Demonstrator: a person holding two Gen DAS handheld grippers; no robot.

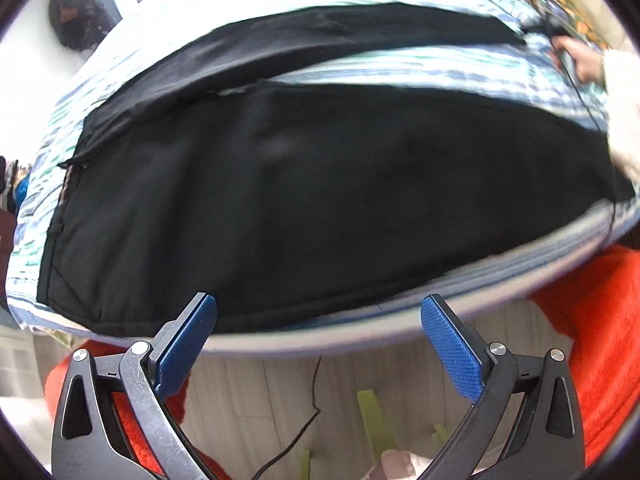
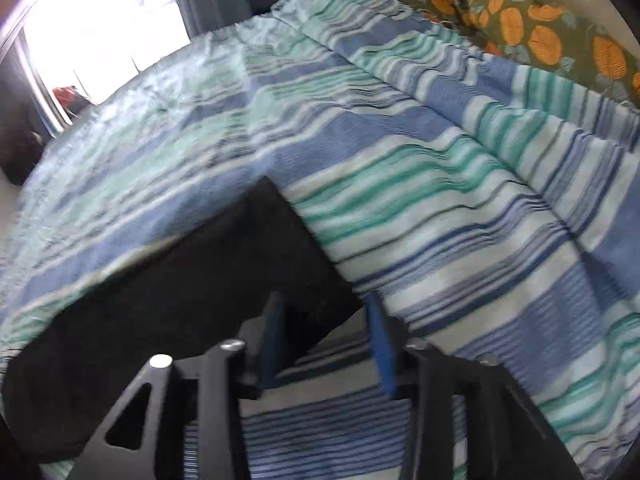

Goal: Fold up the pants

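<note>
Black pants (image 1: 320, 184) lie spread flat on a striped bedspread (image 1: 400, 64), waist at the left and both legs running right. My left gripper (image 1: 318, 302) hangs open over the bed's near edge, just short of the near leg's lower seam, with nothing between its blue pads (image 1: 452, 352). In the right wrist view, the end of a black pant leg (image 2: 180, 280) reaches between the pads of my right gripper (image 2: 324, 300). Those jaws stand apart, with the cloth corner loose between them. A hand (image 1: 584, 60) in a white sleeve holds that gripper at the far leg's end.
A green cover with orange flowers (image 2: 540, 20) lies beyond the bedspread (image 2: 440, 160). Orange-red fleece (image 1: 600, 320) shows below the bed edge on both sides. A thin black cable (image 1: 312, 412) runs over the pale floor. A bright window (image 2: 100, 20) is at the far left.
</note>
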